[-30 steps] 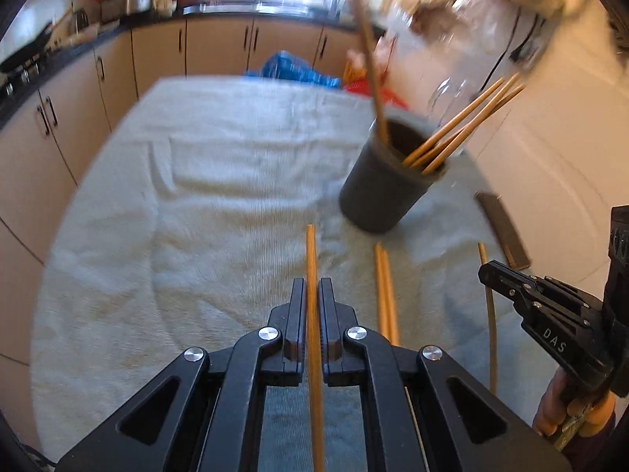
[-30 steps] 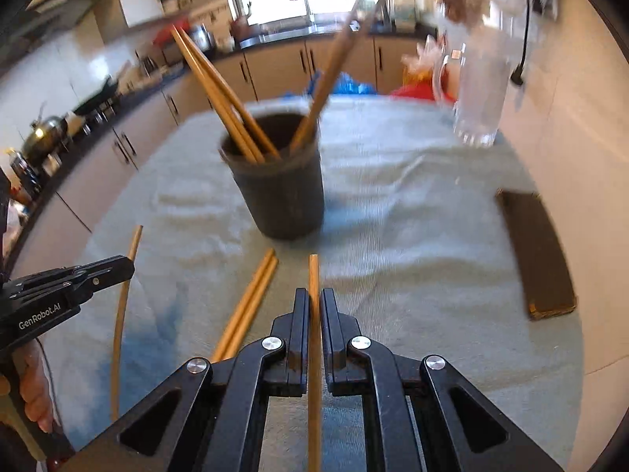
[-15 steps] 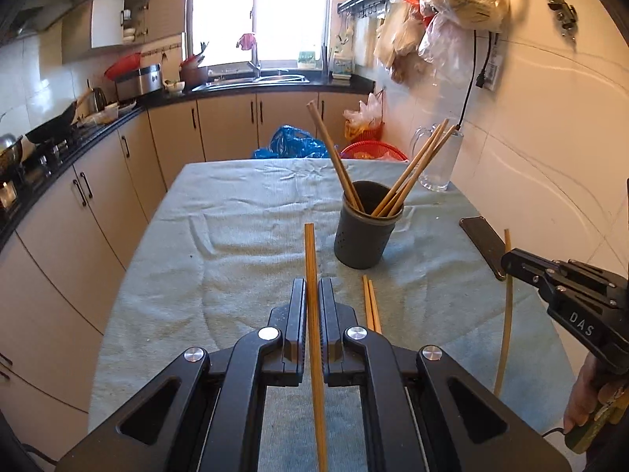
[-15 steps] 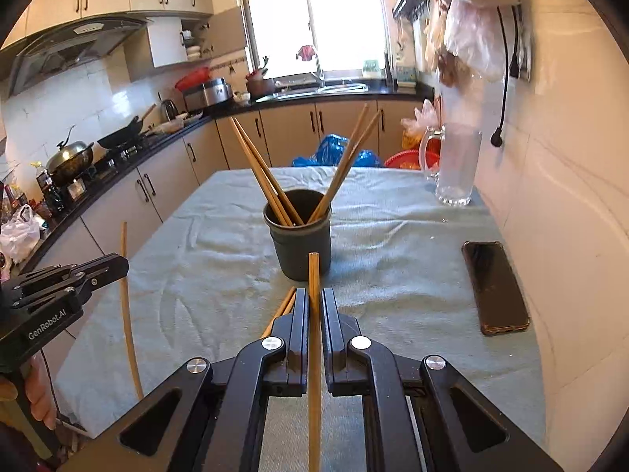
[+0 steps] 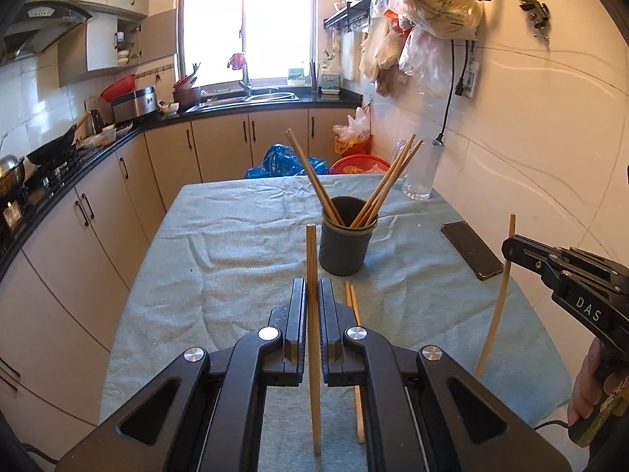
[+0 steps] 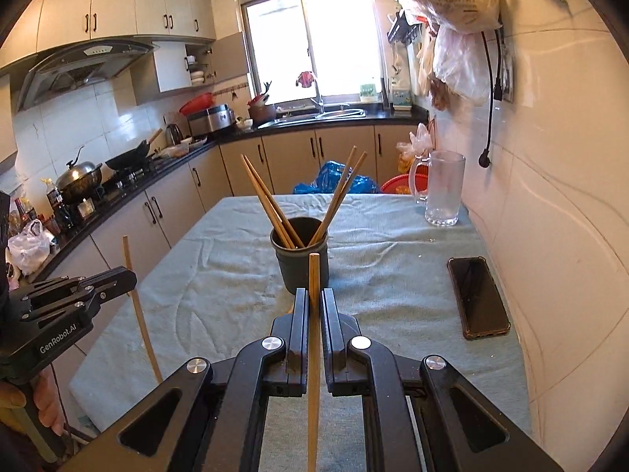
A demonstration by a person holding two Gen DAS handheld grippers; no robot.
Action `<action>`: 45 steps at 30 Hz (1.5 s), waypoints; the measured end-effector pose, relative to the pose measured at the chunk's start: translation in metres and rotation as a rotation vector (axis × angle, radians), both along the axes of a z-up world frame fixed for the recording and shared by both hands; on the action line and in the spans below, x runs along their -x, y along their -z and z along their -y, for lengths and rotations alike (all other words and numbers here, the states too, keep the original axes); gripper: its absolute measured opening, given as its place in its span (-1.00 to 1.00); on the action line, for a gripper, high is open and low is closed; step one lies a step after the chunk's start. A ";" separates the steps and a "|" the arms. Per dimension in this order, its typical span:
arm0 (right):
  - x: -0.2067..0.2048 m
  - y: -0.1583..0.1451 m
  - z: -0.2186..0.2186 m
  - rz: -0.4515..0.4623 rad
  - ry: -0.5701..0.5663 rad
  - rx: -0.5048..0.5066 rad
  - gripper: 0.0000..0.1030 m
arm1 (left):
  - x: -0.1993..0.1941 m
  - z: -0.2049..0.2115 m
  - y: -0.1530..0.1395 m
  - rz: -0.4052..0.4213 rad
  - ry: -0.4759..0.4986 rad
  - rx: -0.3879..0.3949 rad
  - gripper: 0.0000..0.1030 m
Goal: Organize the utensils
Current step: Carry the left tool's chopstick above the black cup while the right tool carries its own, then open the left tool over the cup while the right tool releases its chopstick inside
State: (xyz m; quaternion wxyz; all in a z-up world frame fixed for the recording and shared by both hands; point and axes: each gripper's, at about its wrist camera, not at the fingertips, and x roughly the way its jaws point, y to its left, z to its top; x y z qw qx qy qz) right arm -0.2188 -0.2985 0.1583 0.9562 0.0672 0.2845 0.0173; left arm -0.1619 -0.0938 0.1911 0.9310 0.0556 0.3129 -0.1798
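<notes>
A dark grey cup point(image 5: 346, 242) stands mid-table with several wooden chopsticks leaning in it; it also shows in the right wrist view point(image 6: 299, 259). My left gripper point(image 5: 311, 295) is shut on a chopstick point(image 5: 312, 275), held above the near end of the table. My right gripper point(image 6: 313, 303) is shut on another chopstick point(image 6: 313, 279), also raised, short of the cup. Each gripper shows in the other's view, the right one point(image 5: 511, 247) and the left one point(image 6: 125, 275). Two loose chopsticks point(image 5: 352, 303) lie on the cloth in front of the cup.
A pale green cloth point(image 5: 236, 244) covers the table. A black phone point(image 5: 471, 249) lies at the right edge. A glass mug point(image 6: 442, 188) stands at the far right by the tiled wall. Kitchen counters run along the left and back.
Both grippers have lifted and pulled back from the table, each with its chopstick; the cup now looks farther away and the view is higher.
</notes>
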 end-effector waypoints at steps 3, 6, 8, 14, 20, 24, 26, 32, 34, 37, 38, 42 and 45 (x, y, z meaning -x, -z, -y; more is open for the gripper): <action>0.002 -0.004 0.001 0.014 0.002 -0.005 -0.87 | 0.003 0.003 -0.004 0.008 0.007 -0.002 -0.90; 0.003 -0.007 0.003 0.027 0.003 -0.009 -0.87 | 0.005 0.005 -0.007 0.017 0.014 -0.003 -0.90; 0.003 -0.011 0.003 0.037 0.005 -0.008 -0.87 | 0.005 0.007 -0.009 0.025 0.016 -0.006 -0.90; 0.003 -0.020 0.003 0.059 0.005 0.006 -0.87 | 0.002 0.012 -0.015 0.041 0.027 -0.012 -0.90; -0.003 -0.029 0.003 0.073 0.003 0.017 -0.87 | -0.005 0.016 -0.021 0.051 0.038 -0.015 -0.90; -0.011 -0.037 0.004 0.082 0.003 0.017 -0.87 | -0.012 0.017 -0.033 0.064 0.049 -0.006 -0.90; -0.015 -0.041 0.005 0.089 0.003 0.018 -0.87 | -0.018 0.017 -0.041 0.067 0.054 0.004 -0.90; -0.032 -0.061 0.006 0.125 0.002 0.022 -0.87 | -0.037 0.018 -0.071 0.079 0.070 0.054 -0.90; -0.041 -0.071 0.006 0.148 0.002 0.018 -0.87 | -0.045 0.021 -0.085 0.098 0.077 0.076 -0.90; -0.054 -0.085 0.005 0.183 0.004 0.007 -0.87 | -0.059 0.027 -0.103 0.133 0.076 0.100 -0.90; -0.059 -0.089 0.004 0.193 0.006 0.004 -0.87 | -0.063 0.029 -0.108 0.144 0.074 0.106 -0.90; -0.084 -0.106 0.006 0.242 0.019 -0.019 -0.87 | -0.092 0.045 -0.124 0.178 0.068 0.135 -0.90; -0.105 -0.113 0.006 0.273 0.043 -0.029 -0.87 | -0.118 0.055 -0.127 0.167 0.067 0.161 -0.91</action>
